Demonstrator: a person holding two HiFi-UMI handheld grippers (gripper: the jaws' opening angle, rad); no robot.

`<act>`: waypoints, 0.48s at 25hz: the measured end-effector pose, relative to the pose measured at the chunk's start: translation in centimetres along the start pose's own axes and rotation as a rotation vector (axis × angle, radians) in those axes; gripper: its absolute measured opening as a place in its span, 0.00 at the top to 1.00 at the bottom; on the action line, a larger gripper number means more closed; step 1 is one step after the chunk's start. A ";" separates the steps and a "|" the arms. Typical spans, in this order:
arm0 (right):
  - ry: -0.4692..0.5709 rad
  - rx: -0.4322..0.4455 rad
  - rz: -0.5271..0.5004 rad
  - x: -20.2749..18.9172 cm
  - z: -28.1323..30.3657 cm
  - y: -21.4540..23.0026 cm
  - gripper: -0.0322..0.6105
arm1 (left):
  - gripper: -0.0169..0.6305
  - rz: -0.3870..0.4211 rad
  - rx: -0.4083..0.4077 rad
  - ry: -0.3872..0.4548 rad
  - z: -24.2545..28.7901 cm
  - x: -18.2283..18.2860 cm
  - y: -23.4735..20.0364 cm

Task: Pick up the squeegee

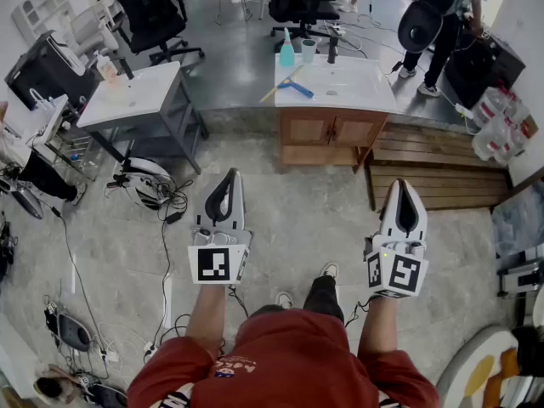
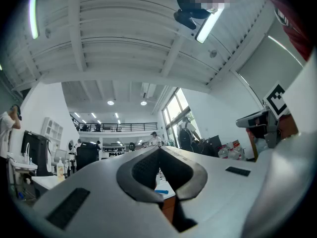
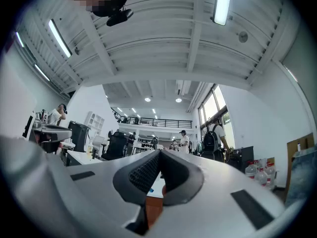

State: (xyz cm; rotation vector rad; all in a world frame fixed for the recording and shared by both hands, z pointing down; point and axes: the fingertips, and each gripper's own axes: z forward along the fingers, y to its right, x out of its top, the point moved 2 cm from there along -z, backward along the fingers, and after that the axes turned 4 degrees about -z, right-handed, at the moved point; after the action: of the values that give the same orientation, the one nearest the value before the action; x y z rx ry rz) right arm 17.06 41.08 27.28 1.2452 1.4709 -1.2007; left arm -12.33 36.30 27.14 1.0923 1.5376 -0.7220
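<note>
The squeegee [image 1: 289,85], with a blue head and a pale yellow handle, lies on the white sink counter [image 1: 357,92] of the wooden cabinet ahead. A sliver of its blue head [image 2: 161,192] shows between the left jaws. My left gripper [image 1: 235,175] and right gripper [image 1: 400,185] are held side by side over the floor, well short of the cabinet. Both are shut with nothing in them, jaw tips touching in each gripper view: left gripper [image 2: 159,149], right gripper [image 3: 159,153].
A teal bottle [image 1: 287,53], a cup [image 1: 308,50] and a black faucet [image 1: 332,51] stand at the counter's back. A white table [image 1: 136,93] is at left, wooden pallets [image 1: 433,177] at right, cables [image 1: 161,198] on the floor. People stand at the back [image 1: 442,24].
</note>
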 end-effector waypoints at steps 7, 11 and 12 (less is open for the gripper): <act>0.006 0.000 0.000 0.5 -0.3 -0.1 0.94 | 0.95 -0.002 -0.001 0.004 -0.3 0.2 0.3; 0.007 -0.003 0.001 0.8 -0.5 -0.3 0.94 | 0.95 -0.002 0.000 0.010 -0.5 0.5 0.1; 0.007 -0.005 0.003 0.8 -0.5 -0.3 0.94 | 0.95 -0.003 0.001 0.011 -0.5 0.5 0.0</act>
State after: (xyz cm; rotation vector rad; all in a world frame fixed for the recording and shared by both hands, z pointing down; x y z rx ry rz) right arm 16.61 41.71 26.63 1.2495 1.4758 -1.1913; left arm -12.52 36.94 26.80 1.0961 1.5485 -0.7200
